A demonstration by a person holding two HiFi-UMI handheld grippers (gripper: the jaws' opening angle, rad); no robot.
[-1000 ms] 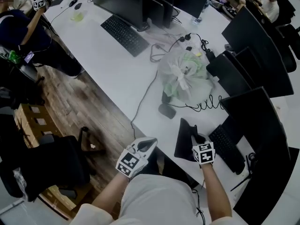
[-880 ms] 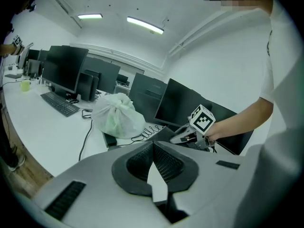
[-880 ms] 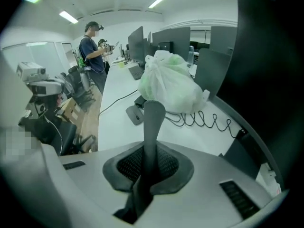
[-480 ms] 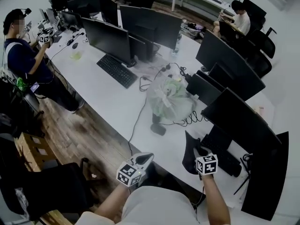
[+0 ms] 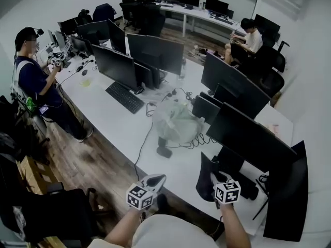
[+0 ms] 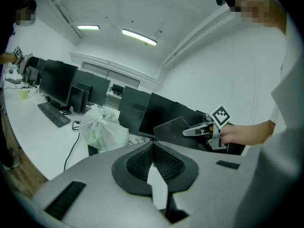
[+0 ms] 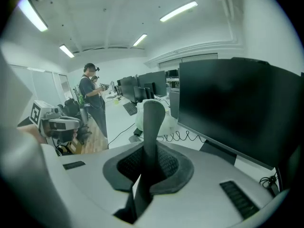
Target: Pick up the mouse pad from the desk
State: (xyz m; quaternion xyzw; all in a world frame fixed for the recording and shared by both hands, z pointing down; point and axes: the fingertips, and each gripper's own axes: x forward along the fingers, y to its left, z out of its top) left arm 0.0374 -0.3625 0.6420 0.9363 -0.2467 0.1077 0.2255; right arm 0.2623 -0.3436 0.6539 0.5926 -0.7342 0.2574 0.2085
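**Mouse pad held above the tabletop**

The dark mouse pad (image 5: 206, 175) is clamped in the right gripper (image 5: 214, 179) at the lower right of the head view. It is held up above the white tabletop (image 5: 129, 123). In the right gripper view it is seen edge-on between the jaws. The left gripper (image 5: 156, 180), at the lower middle, is closed with nothing in it.

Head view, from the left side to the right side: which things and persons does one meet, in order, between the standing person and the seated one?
standing person → keyboard → plastic bag → mouse pad → seated person
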